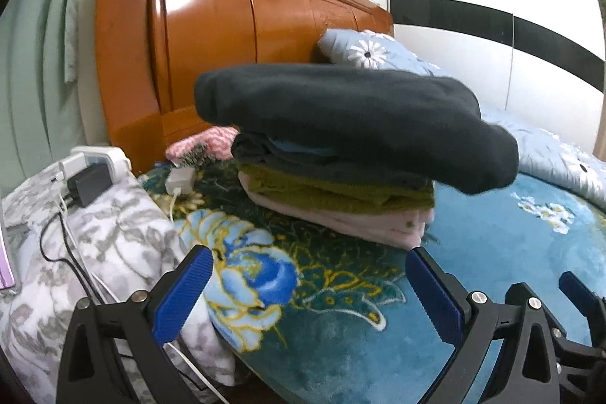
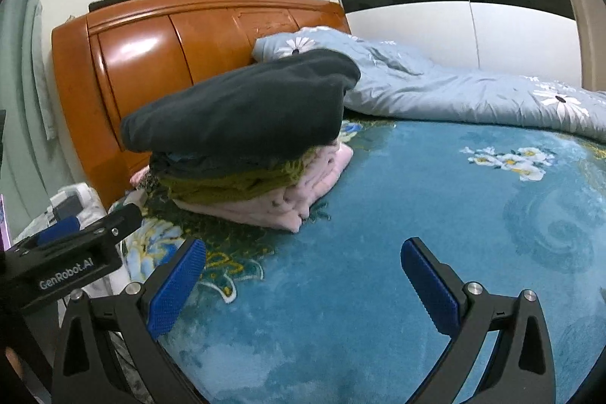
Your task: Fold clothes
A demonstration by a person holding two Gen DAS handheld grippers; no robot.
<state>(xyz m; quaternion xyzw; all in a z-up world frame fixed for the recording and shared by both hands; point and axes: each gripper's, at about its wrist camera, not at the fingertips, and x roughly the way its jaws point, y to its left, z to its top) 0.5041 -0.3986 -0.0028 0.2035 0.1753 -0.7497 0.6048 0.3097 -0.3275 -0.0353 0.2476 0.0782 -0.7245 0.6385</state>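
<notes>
A stack of folded clothes stands on the teal floral blanket (image 1: 341,320) near the headboard. A dark navy garment (image 1: 356,116) lies on top and overhangs the stack; it also shows in the right wrist view (image 2: 242,105). Under it are a dark folded piece, an olive-green one (image 1: 333,188) and a pink one (image 1: 363,222) at the bottom, also seen in the right wrist view (image 2: 288,192). My left gripper (image 1: 308,286) is open and empty, a little short of the stack. My right gripper (image 2: 303,275) is open and empty, to the right of the left one.
An orange wooden headboard (image 1: 212,25) stands behind the stack. A light blue flowered quilt (image 2: 454,89) lies bunched at the back right. A grey patterned cover with chargers and cables (image 1: 87,184) lies at the left. A pink-white cloth (image 1: 204,142) lies by the headboard.
</notes>
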